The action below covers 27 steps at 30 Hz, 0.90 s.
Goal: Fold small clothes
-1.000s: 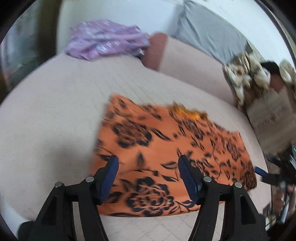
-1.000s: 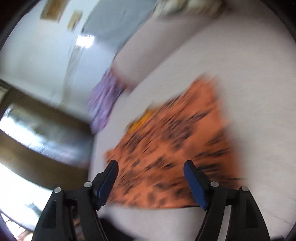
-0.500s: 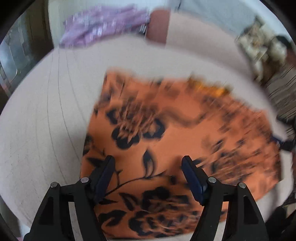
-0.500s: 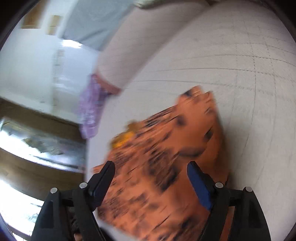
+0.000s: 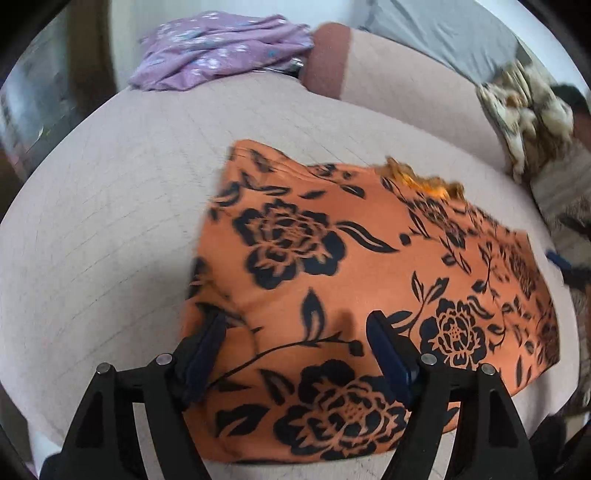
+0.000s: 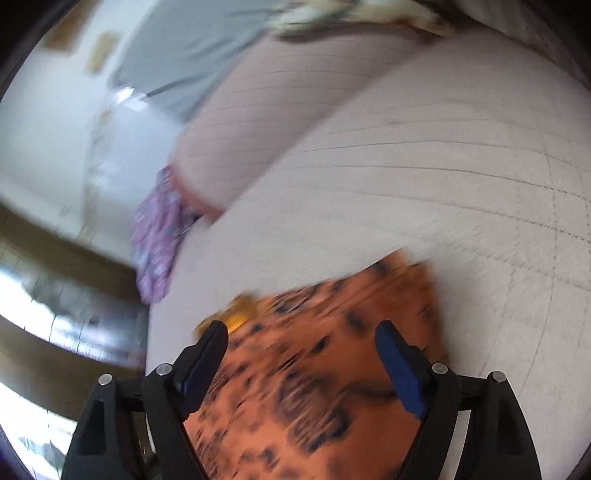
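Observation:
An orange garment with a black flower print lies flat on the pale quilted sofa seat. My left gripper hovers over its near left part, jaws wide and still opening, nothing pinched between them. In the right wrist view the same orange garment is blurred below my right gripper, which stands open above the cloth. The tip of the right gripper shows at the garment's far right edge in the left wrist view.
A crumpled purple flowered garment lies at the back left of the seat, by the sofa's armrest. A grey cushion and a patterned cushion lean on the backrest. A person's striped sleeve is at the right.
Both grippers have opened wider. The left one has dipped closer to the orange garment. The right one has swung sideways, so the garment now sits lower in its view.

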Each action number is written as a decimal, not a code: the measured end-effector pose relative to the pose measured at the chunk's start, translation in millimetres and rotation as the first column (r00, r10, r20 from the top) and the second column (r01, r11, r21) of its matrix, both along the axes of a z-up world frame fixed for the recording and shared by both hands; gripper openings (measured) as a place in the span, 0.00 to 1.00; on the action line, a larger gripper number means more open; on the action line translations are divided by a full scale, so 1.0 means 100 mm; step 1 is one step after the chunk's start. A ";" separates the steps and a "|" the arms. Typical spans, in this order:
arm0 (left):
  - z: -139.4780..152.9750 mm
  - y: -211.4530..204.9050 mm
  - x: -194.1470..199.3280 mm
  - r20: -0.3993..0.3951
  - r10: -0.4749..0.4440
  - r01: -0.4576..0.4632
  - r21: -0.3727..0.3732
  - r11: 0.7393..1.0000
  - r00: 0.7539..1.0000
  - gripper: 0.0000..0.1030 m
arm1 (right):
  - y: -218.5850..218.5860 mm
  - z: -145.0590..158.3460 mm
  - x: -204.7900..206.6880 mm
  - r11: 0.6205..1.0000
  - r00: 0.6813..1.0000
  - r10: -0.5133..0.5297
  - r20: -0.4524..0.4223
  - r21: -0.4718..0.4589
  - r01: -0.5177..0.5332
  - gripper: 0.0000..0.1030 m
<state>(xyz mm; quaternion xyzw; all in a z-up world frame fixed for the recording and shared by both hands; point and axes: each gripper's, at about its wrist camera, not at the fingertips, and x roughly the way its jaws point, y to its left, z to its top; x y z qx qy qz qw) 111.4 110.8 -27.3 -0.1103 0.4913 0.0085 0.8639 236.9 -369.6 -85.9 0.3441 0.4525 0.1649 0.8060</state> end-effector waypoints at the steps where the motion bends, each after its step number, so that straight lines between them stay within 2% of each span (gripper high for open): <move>1: 0.01 0.04 -0.05 0.009 0.011 -0.011 -0.009 1.000 1.000 0.76 | 0.09 0.07 -0.16 0.999 0.999 0.038 0.014 0.032 -0.038 0.82; 3: -0.05 0.10 -0.12 -0.014 0.024 -0.024 0.004 1.000 1.000 0.76 | 0.25 0.09 -0.46 0.991 0.994 0.110 0.016 0.073 -0.110 0.85; 5: -0.21 0.15 -0.13 -0.084 0.047 -0.040 0.080 0.996 0.995 0.76 | 0.42 -0.09 -0.69 0.984 0.986 0.165 -0.021 0.071 -0.163 0.86; 7: -0.21 0.21 -0.15 -0.094 0.068 -0.063 0.051 0.997 0.993 0.78 | 0.49 -0.44 -0.83 0.987 0.978 0.143 -0.151 -0.050 -0.152 0.85; 8: -0.13 0.24 -0.17 -0.093 0.089 -0.085 0.043 0.995 0.992 0.78 | 0.46 -0.51 -0.91 0.991 0.981 0.114 -0.157 -0.057 -0.124 0.83; 10: 0.08 0.27 -0.23 -0.022 0.087 -0.087 -0.001 0.996 0.996 0.77 | 0.50 -0.33 -1.01 0.993 0.989 0.093 -0.111 -0.063 -0.100 0.84; 12: 0.22 0.26 -0.22 0.024 0.070 -0.070 -0.006 0.998 0.997 0.77 | 0.56 -0.12 -1.09 0.992 0.994 0.106 -0.037 -0.064 -0.109 0.84; 14: 0.28 0.23 -0.15 0.033 0.050 -0.049 -0.019 0.999 0.998 0.78 | 0.67 0.02 -1.14 0.988 0.991 0.131 0.005 -0.079 -0.130 0.84; 16: 0.28 0.21 -0.02 0.033 0.021 -0.019 -0.052 0.998 0.999 0.78 | 0.66 0.02 -1.19 0.990 0.992 0.129 0.008 -0.066 -0.128 0.84; 18: 0.20 0.18 0.15 0.001 0.018 -0.018 -0.030 0.999 1.000 0.77 | 0.64 -0.11 -1.24 0.993 0.993 0.113 -0.018 -0.044 -0.114 0.84; 20: 0.00 0.22 0.37 -0.058 -0.009 0.010 0.016 1.000 0.998 0.78 | 0.58 -0.22 -1.27 0.995 0.994 0.095 -0.049 -0.023 -0.096 0.84; 22: -0.23 0.38 0.59 -0.146 0.050 -0.038 0.090 0.995 0.988 0.77 | 0.53 -0.37 -1.28 0.997 0.992 0.075 -0.102 -0.021 -0.077 0.84; 24: -0.27 0.61 0.74 -0.141 0.086 -0.079 0.050 0.996 0.986 0.77 | 0.39 -0.42 -1.33 0.998 0.993 0.055 -0.107 0.017 -0.053 0.84; 25: -0.23 0.70 0.82 -0.122 0.106 -0.100 0.057 0.993 0.987 0.77 | 0.35 -0.42 -1.34 0.998 0.994 0.051 -0.099 0.034 -0.048 0.84; 27: -0.15 0.78 0.96 -0.095 0.127 -0.112 0.150 0.982 0.987 0.77 | 0.29 -0.40 -1.36 0.997 0.994 0.059 -0.091 0.045 -0.055 0.84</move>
